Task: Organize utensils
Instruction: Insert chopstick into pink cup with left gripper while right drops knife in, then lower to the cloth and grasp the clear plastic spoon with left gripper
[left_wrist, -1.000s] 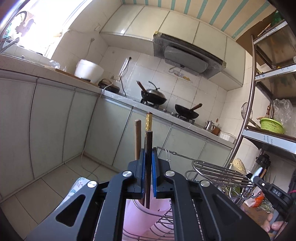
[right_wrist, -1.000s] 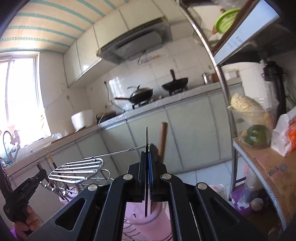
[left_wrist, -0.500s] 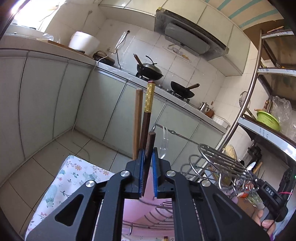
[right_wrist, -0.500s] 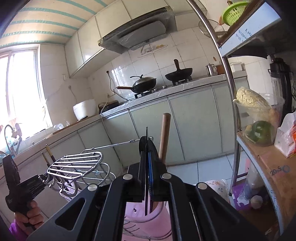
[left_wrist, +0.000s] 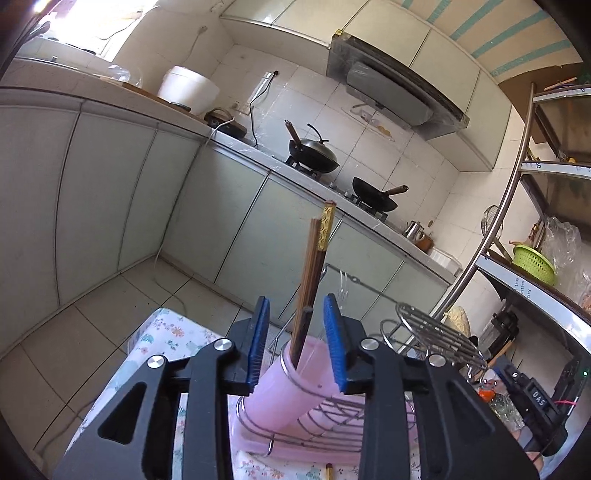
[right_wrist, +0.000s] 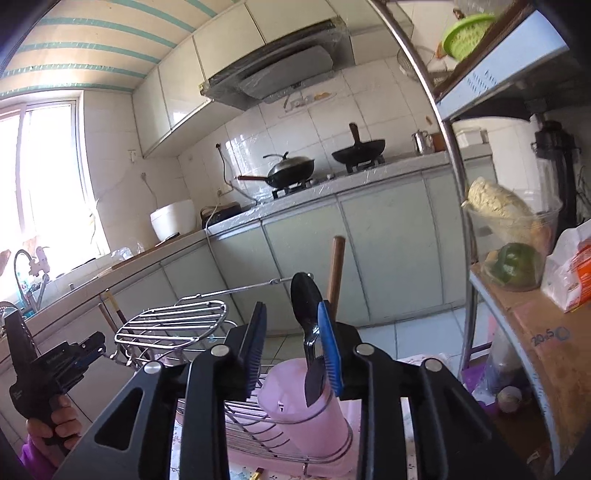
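In the left wrist view my left gripper is open, its blue pads either side of several brown chopsticks that stand in a pink plastic cup held by a wire dish rack. In the right wrist view my right gripper is open around a black-bowled spoon standing in another pink cup of the same rack; a wooden handle stands behind it. The left gripper also shows in the right wrist view.
A wire shelf tops the rack. A floral cloth covers the table. A metal shelving unit with food stands at the right. Counter, cabinets and woks lie beyond.
Both grippers have opened. The chopsticks and the spoon were let go and now stand in the pink cups. Both grippers have tilted down towards the rack.
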